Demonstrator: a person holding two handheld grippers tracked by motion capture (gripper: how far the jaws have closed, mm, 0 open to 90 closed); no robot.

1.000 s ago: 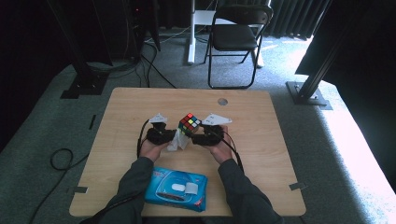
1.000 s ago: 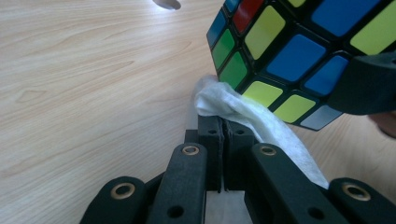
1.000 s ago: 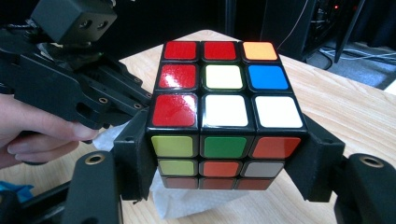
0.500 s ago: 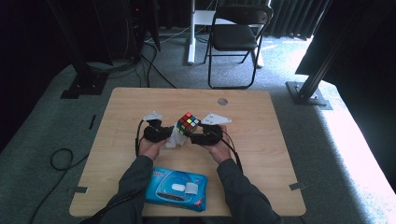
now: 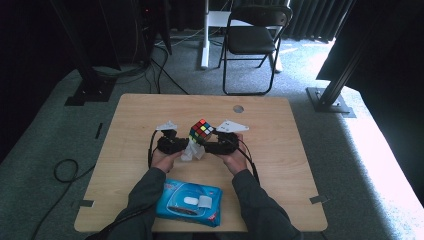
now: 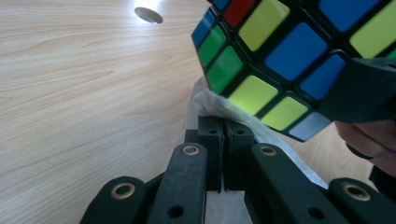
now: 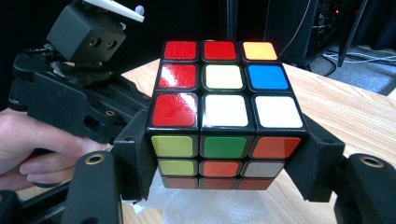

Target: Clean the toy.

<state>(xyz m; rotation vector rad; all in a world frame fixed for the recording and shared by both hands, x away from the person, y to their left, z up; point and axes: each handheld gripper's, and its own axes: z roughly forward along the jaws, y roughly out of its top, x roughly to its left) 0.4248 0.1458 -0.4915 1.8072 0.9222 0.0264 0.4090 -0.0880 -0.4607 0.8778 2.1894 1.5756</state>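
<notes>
Pinching a crumpled white wipe, the left gripper has its fingers pressed together on the tissue, which is thin, limp and light; it will drag and fold rather than push, so I judge it needs a bunched grip close to the part that rubs. Just right of it, raised over the middle of the counter, sits the puzzle cube, clamped between the right gripper fingers on two opposite faces. It looks stiff, light and glossy; its layers can twist and the stickers are slick, so a hold flat across whole faces seems safest, not on an edge or corner. Where wipe meets cube is hard to read: in the left gripper view the tissue tucks under the lower corner, and how firmly it touches I cannot tell. The cube's underside is hidden. Near the counter's front edge lies a blue wipes pack, partly covered by sleeves.
</notes>
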